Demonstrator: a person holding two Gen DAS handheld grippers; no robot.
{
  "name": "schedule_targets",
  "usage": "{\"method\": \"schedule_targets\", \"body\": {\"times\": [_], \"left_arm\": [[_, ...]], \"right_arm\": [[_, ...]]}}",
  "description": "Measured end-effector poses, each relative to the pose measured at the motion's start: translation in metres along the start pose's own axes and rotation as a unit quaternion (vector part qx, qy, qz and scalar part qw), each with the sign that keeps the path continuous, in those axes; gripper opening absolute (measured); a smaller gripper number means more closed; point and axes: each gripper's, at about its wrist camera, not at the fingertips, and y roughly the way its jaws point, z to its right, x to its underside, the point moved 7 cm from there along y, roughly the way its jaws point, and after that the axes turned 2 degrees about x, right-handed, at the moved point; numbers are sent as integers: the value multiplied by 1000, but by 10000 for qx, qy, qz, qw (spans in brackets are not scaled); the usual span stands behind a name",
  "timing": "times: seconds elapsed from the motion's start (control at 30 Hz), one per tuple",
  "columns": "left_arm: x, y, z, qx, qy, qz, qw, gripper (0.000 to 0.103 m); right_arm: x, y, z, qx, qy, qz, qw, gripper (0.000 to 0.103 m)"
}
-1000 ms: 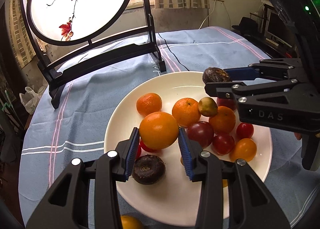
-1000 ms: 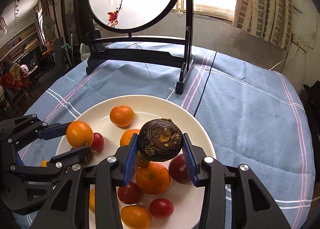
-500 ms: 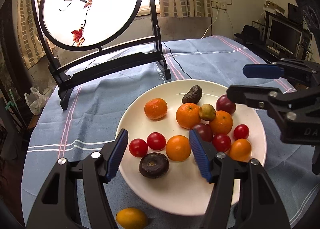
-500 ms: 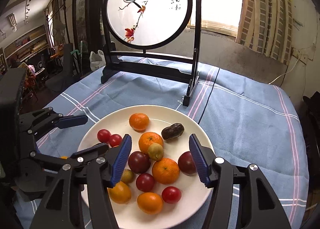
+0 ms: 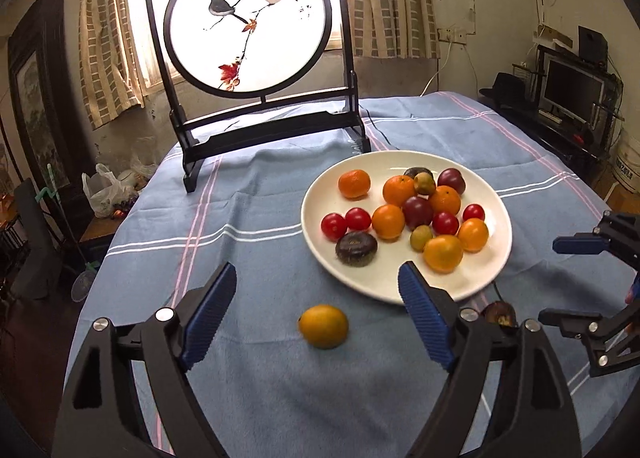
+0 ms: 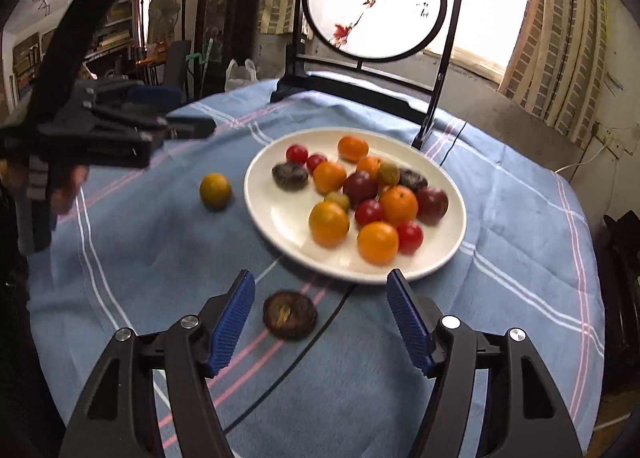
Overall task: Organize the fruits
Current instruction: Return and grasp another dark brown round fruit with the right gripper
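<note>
1. I see the plate (image 5: pixel 404 286) heaped with fruit, so most of the sorting looks done.
2. Orange (image 5: pixel 323 326) lies on the cloth near the plate, unsorted.
3. Dark fruit (image 6: pixel 290 314) sits just off the rim; only my right view shows it whole.
4. Left gripper (image 5: pixel 318 318) and right gripper (image 6: pixel 320 318): jaws wide apart, empty.

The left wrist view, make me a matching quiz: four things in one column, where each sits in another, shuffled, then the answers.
Things:
1. yellow-orange fruit
2. dark wrinkled fruit
3. bird screen
4. left gripper

Places:
A. on the white plate, near its front-left rim
B. upright at the far side of the blue tablecloth
C. open, above the cloth in front of the plate
D. on the cloth, off the plate

Pairs: 1-D, 2-A, 3-B, 4-C
</note>
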Motion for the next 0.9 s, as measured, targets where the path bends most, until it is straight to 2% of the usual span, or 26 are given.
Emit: {"method": "schedule_targets", "body": {"times": [0.1,0.23,0.43,0.5,0.53,0.57,0.9], "left_arm": [[19,-3,-7,-35,-9,-133,9999,82],[36,0,-15,-51,-60,-301,9995,82],[45,10,-18,-28,-71,-444,9990,82],[46,13,-17,-2,-46,-471,9989,82],[47,14,-15,17,-34,-483,9988,82],[47,16,-14,34,-16,-504,9987,82],[53,44,4,172,170,-789,9966,82]], "right_arm": [[16,15,-9,0,-72,-237,9997,69],[16,33,-13,-52,-37,-427,9991,69],[15,53,-21,-184,-2,-698,9974,68],[15,53,-25,-283,-35,-671,9973,57],[14,52,-25,-237,-64,-647,9976,45],[14,52,-24,-222,-84,-646,9976,42],[11,34,-17,-337,92,-427,9985,42]]}}
